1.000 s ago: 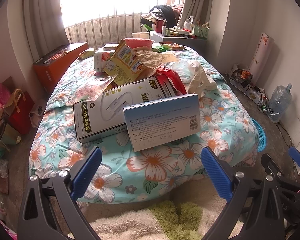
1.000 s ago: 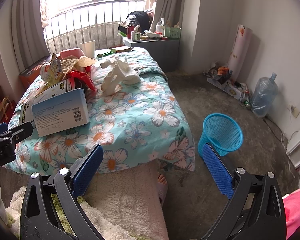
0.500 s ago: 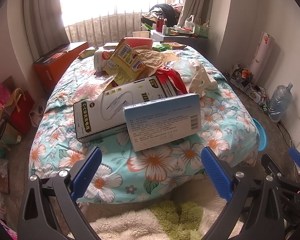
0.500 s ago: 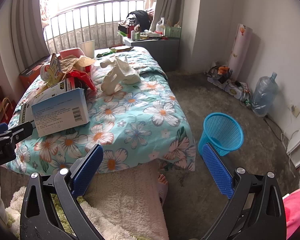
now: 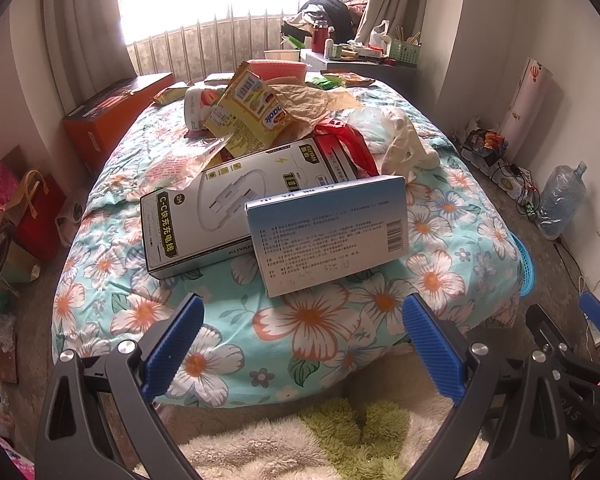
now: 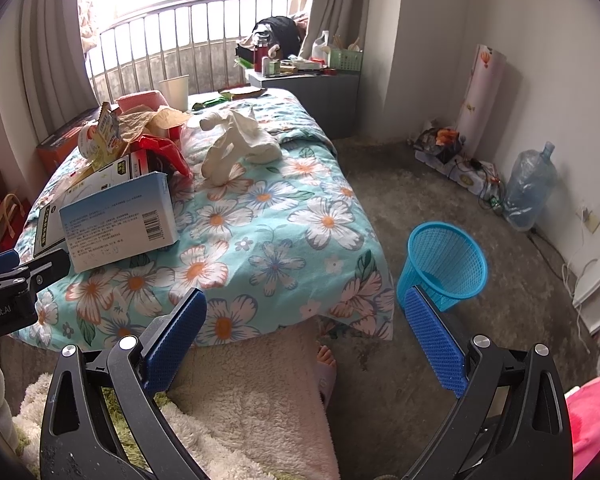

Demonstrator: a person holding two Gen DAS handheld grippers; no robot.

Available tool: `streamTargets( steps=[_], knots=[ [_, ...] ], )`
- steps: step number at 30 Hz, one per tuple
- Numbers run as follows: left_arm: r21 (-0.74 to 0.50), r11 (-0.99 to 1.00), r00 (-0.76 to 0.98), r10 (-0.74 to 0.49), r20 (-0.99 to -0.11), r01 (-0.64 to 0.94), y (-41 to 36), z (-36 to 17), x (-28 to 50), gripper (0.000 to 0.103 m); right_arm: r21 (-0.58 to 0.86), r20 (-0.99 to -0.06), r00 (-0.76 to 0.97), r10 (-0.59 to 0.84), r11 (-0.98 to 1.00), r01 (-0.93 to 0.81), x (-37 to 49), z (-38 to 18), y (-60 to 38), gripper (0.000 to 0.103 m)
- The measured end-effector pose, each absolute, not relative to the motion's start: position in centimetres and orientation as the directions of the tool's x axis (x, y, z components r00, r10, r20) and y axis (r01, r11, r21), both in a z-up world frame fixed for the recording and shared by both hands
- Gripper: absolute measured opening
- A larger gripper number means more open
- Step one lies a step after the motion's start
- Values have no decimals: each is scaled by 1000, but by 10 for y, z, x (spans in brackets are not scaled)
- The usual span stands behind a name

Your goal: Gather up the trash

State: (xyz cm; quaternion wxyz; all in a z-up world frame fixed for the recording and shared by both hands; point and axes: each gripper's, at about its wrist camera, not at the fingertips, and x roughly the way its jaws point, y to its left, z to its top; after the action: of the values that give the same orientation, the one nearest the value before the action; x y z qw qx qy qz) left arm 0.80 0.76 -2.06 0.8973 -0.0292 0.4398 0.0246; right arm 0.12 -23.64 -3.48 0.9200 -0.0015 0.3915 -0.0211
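Cardboard boxes [image 5: 260, 216], two, one blue bin [image 6: 444, 264], left gripper [image 5: 300, 340], right gripper [image 6: 304, 328], both spread empty

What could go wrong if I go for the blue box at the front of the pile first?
The blue box leans on the white cable box, which carries the yellow snack carton and wrappers; pulling it may shift the stack, perhaps off the bed. It looks wide for the open left gripper, so it might slip. The blue basket sits on the floor past the bed corner; a long carry could miss it.
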Motion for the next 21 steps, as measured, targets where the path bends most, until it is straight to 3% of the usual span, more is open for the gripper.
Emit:
streamTargets(
  steps=[9,14,21],
  knots=[
    [-69,994,593,-6,-805,-83,26,-32,16,97,-28,-747,664,-32,999,17,11,-38,-224,95],
    [-185,981,656,-104,-747,-55,54,-34,17,97,-6,-756,655,-1,1000,-5,22,-39,-215,95],
    [-297,955,759,-212,-615,26,92,-26,25,97,247,-752,617,232,967,-64,53,-34,-212,95]
  ],
)
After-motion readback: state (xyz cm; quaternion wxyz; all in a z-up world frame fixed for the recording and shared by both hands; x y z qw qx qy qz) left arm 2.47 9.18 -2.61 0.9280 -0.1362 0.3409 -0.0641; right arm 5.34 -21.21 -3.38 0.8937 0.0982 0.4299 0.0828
